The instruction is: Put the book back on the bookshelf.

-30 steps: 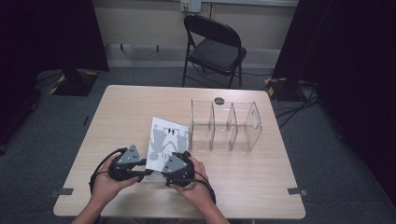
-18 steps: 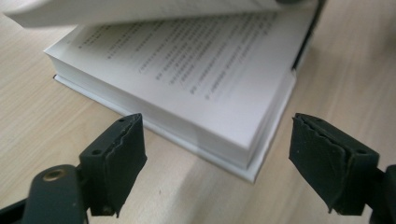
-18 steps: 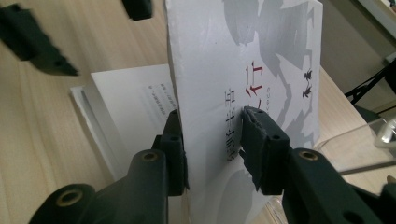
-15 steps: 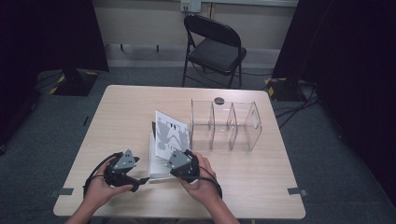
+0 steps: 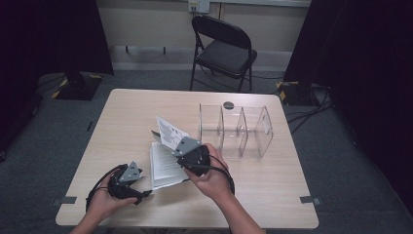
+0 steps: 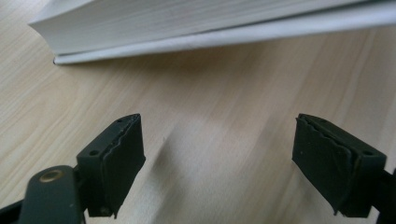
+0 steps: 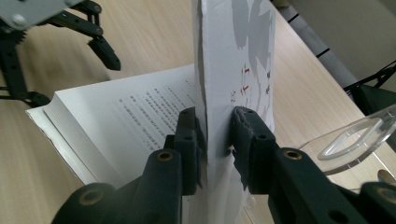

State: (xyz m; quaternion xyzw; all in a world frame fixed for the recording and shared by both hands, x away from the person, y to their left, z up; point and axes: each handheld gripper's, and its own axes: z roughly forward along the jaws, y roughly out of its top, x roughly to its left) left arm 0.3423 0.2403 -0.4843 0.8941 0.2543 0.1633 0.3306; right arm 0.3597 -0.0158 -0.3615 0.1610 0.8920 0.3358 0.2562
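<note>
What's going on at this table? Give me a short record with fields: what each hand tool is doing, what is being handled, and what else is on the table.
right gripper: fingers have just been closing on the book's front cover, lifting it off the pages
left gripper: fingers have just opened, nothing between them, low over the table beside the book
book: lying flat, cover raised
clear divider rack: upright, beyond the book
small dark round thing: behind the rack

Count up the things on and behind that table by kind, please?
White open paperback book: 1
Clear acrylic divider rack: 1
Small dark round disc: 1
Black hand-held grippers, left and right: 2
Black folding metal chair: 1
Total: 6
</note>
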